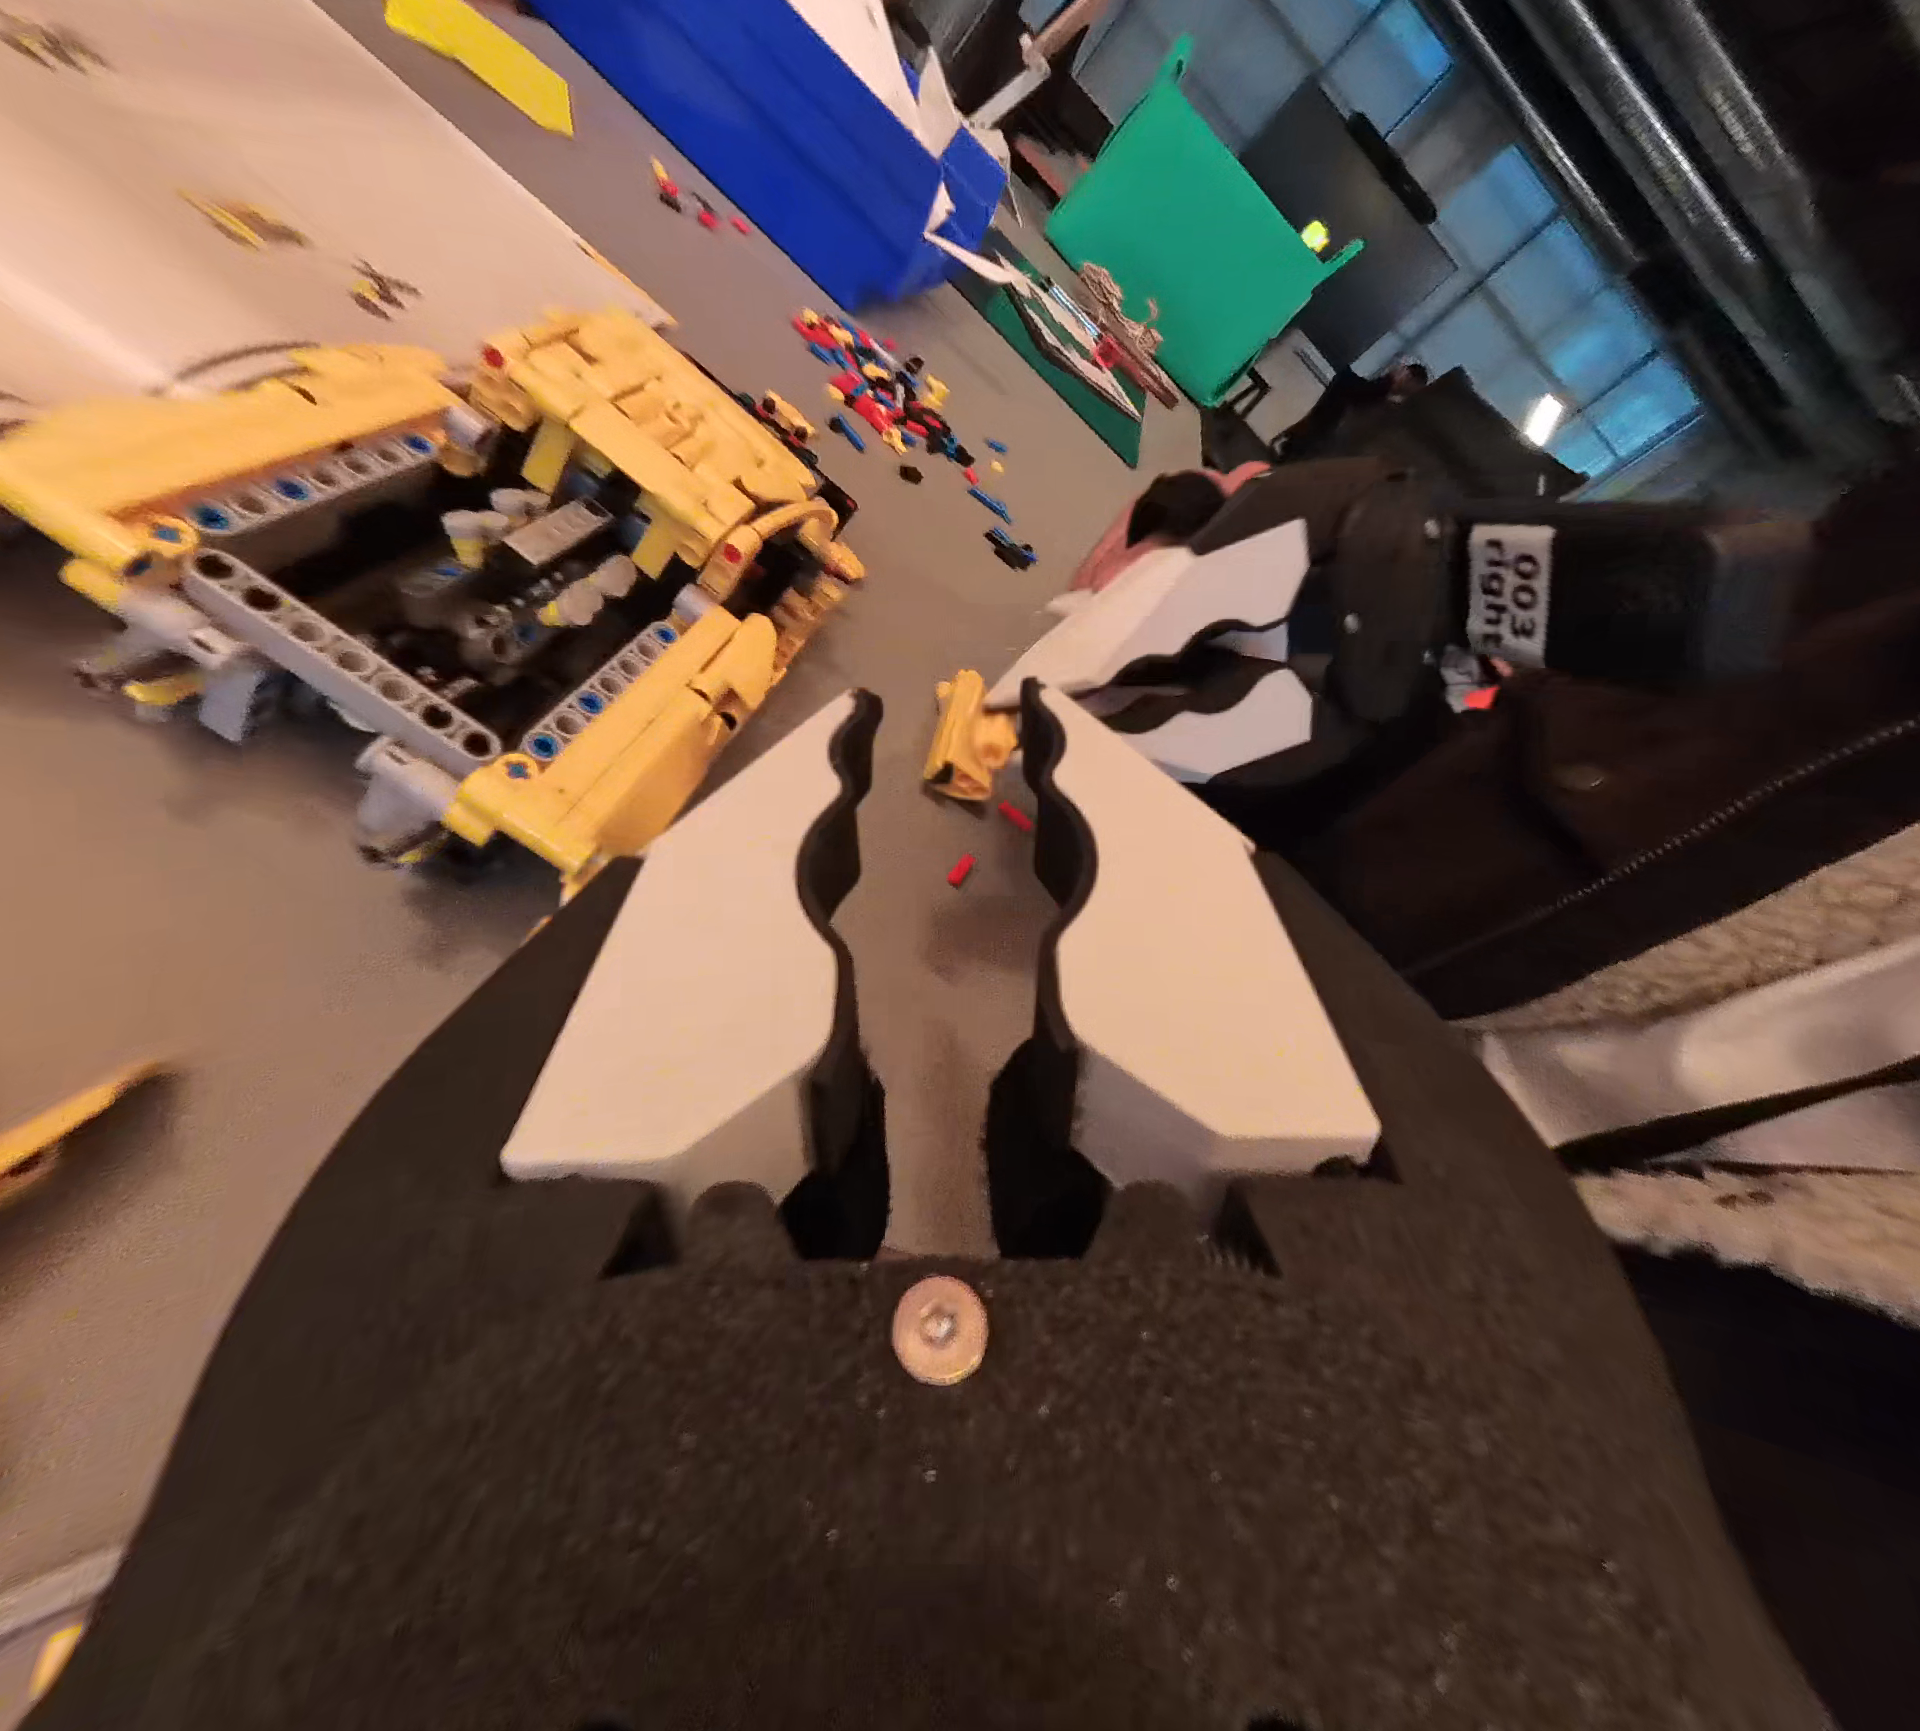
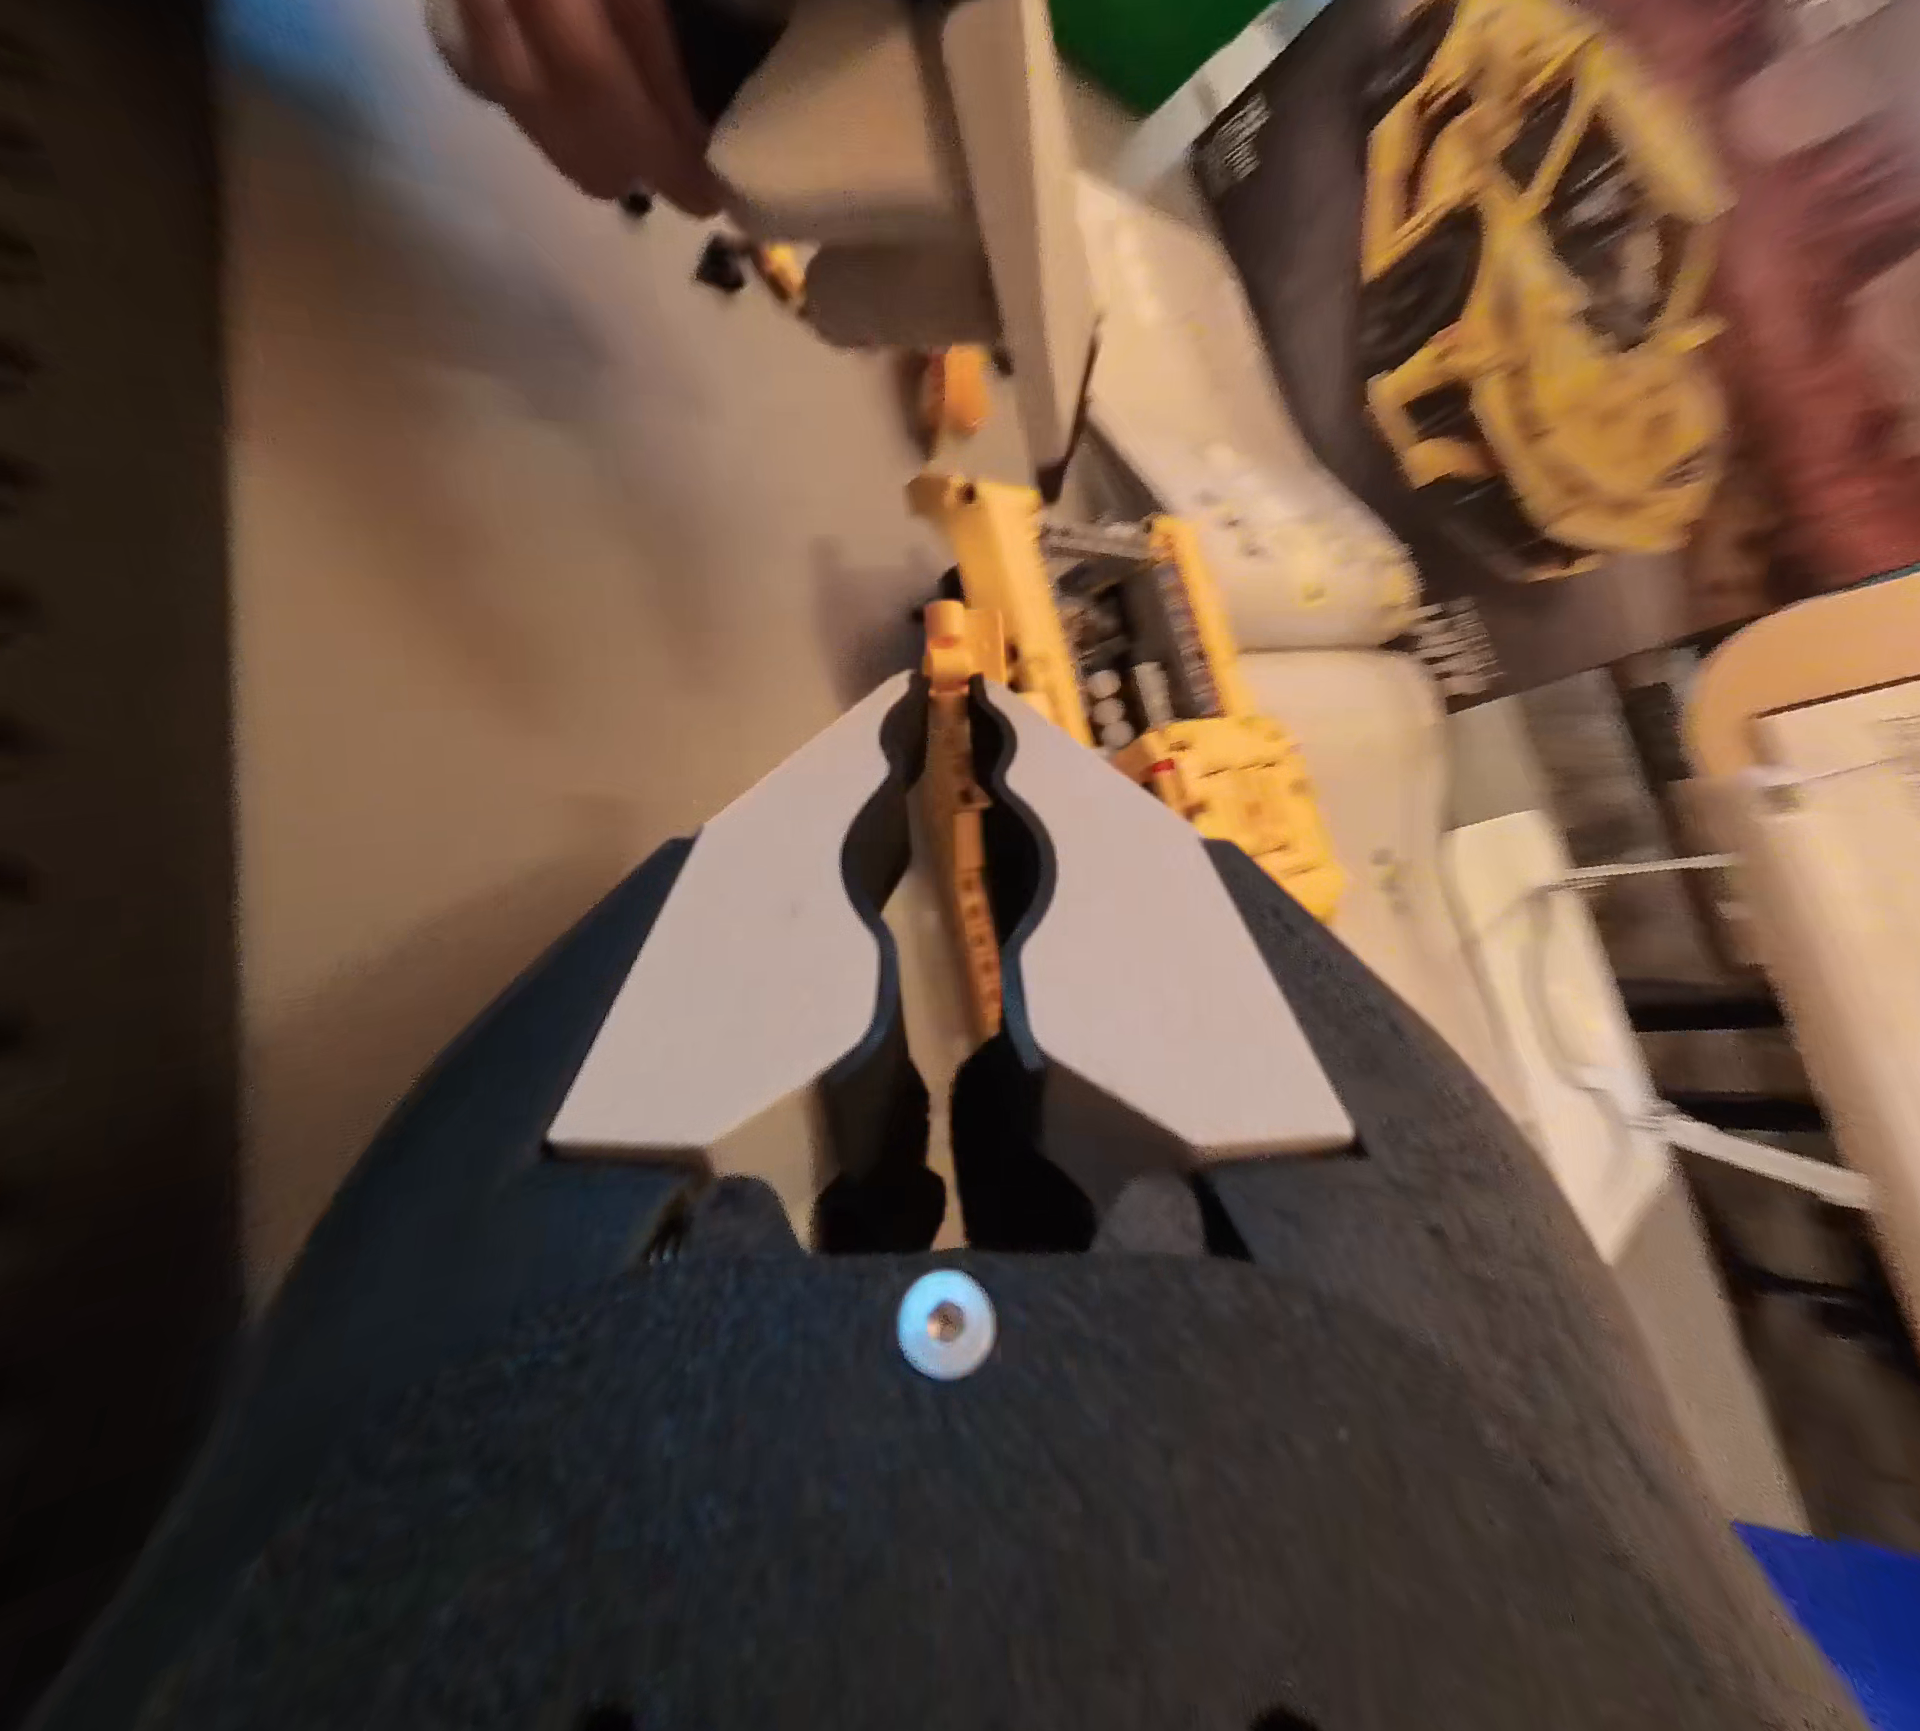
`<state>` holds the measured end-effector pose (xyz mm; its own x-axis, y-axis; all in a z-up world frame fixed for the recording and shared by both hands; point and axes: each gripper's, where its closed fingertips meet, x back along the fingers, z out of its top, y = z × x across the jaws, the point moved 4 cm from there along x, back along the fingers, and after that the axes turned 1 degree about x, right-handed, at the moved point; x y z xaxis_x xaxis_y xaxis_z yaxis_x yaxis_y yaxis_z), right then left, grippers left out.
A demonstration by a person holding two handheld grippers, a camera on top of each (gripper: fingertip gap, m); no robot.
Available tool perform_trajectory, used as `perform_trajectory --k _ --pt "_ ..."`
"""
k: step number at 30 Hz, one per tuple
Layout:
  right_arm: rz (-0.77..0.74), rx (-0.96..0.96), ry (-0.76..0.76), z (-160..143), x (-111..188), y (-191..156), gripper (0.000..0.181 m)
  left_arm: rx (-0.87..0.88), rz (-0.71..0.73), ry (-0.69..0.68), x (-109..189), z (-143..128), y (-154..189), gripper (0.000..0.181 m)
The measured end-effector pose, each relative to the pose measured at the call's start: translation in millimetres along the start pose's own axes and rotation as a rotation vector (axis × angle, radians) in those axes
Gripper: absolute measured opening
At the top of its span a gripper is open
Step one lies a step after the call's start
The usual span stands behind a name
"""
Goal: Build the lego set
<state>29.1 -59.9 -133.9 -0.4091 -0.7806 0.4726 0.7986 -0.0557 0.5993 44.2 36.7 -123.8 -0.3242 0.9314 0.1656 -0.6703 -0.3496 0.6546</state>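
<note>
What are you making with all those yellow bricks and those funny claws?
A person is building a yellow toy car from bricks, with a claw in each hand. The right claw is shut on a long yellow piece. The left claw is open and holds nothing. The car sits half-built on the grey table, its insides showing. A pile of small loose bricks lies behind it, near a blue bin.

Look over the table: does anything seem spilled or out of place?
Yes. Small red, blue and black loose pieces lie scattered across the grey table beyond the yellow model, and two red pins sit stray near the left hand-held gripper.
</note>
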Motion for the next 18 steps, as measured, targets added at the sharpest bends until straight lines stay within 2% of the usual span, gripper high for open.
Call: perform_trajectory --k 5,12,18 --pt "-0.202 0.136 0.024 13 3 11 0.007 0.062 -0.053 -0.023 -7 -4 4 0.028" --pt "-0.268 0.221 0.032 19 3 8 0.007 0.108 -0.141 -0.006 -10 -2 14 0.026" --pt "-0.359 0.311 0.031 21 1 8 0.007 0.203 -0.18 0.013 -15 -2 13 0.011"
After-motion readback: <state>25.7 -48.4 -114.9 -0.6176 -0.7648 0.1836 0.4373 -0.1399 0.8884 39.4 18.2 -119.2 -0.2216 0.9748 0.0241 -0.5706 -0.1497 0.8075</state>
